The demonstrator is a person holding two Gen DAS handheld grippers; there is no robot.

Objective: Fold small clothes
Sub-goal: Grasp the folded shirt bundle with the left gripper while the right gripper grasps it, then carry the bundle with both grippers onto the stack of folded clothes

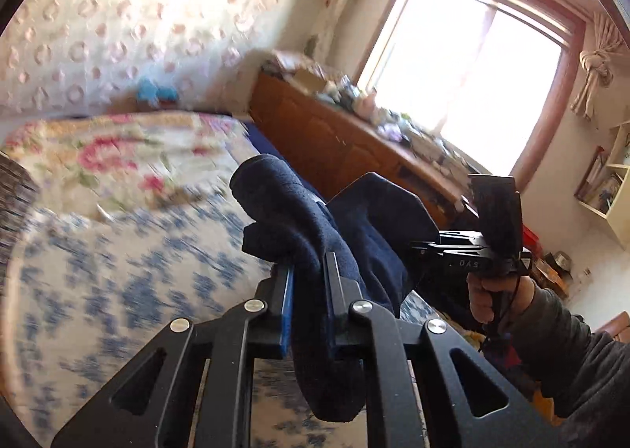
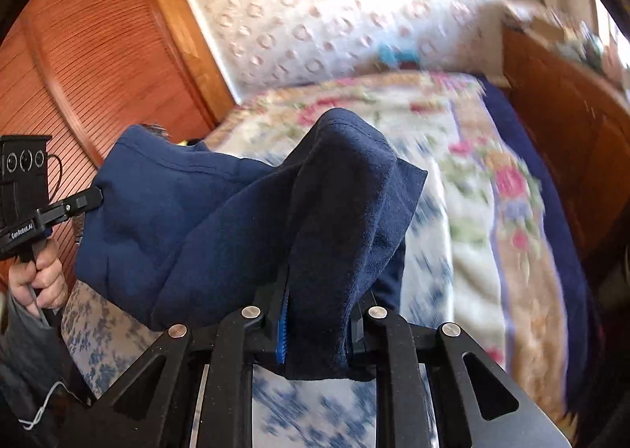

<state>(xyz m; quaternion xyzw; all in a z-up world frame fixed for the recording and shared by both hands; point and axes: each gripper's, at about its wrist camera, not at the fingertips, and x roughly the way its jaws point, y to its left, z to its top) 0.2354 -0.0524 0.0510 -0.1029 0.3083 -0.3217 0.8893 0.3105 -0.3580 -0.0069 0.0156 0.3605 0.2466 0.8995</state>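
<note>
Both black two-finger grippers are clamped on one dark navy knitted garment (image 2: pixel 220 219): the left gripper (image 1: pixel 309 282) pinches a bunched fold that spills over its fingers, while the right gripper (image 2: pixel 319 314) grips the opposite edge. Between them the cloth hangs lifted above a bed with a blue-and-white floral cover (image 1: pixel 130 274).

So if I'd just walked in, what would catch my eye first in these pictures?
Probably the dark blue garment, lifted above the bed and stretched between two hand-held black tools. The left claw and the right claw are each shut on a bunched edge of it. Next, the bed's blue-and-white patterned cover below, with a rose-patterned blanket at its far end, and the bright window above a cluttered wooden cabinet.
</note>
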